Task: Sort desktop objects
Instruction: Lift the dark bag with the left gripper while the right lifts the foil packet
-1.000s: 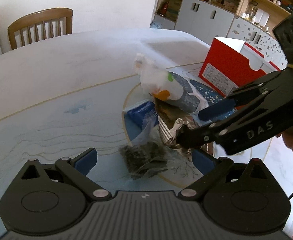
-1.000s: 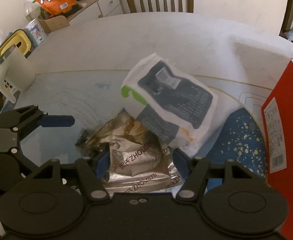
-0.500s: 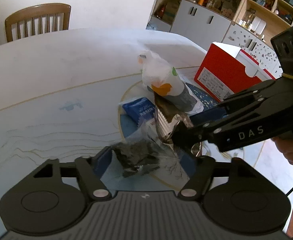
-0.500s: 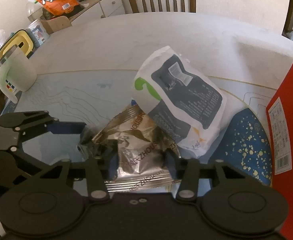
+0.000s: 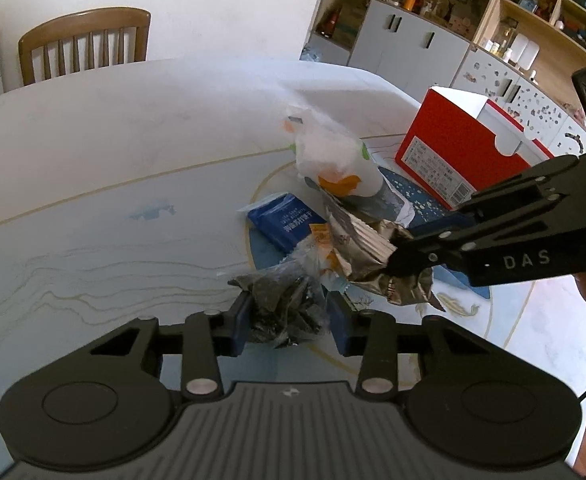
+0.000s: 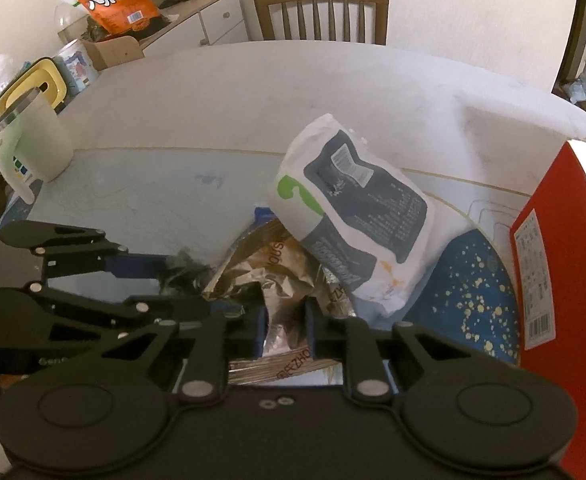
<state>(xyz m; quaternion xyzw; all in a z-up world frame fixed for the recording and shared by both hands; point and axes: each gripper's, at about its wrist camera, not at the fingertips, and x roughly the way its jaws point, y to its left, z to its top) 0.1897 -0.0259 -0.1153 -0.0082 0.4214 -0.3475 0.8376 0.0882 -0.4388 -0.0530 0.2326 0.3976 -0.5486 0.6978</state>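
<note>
My left gripper [image 5: 289,320] is shut on a clear bag of dark dried leaves [image 5: 285,304], low over the table. My right gripper [image 6: 285,328] is shut on a crinkled silver-brown foil packet [image 6: 277,280]; the packet also shows in the left wrist view [image 5: 369,256], just right of the dark bag. A white and grey pouch [image 6: 353,204] leans on the foil packet. A blue tissue pack [image 5: 285,220] lies behind the dark bag. The two grippers are close together over the pile.
A red and white shoe box [image 5: 461,156] stands at the right, next to a blue speckled mat [image 6: 473,292]. A pale green mug [image 6: 33,148] stands at the table's left edge. A wooden chair [image 6: 321,12] is at the far side.
Both grippers closed: the left on the dark leaf bag, the right on the foil packet. The foil packet is now squeezed and lifted a little, and the white pouch tilted up.
</note>
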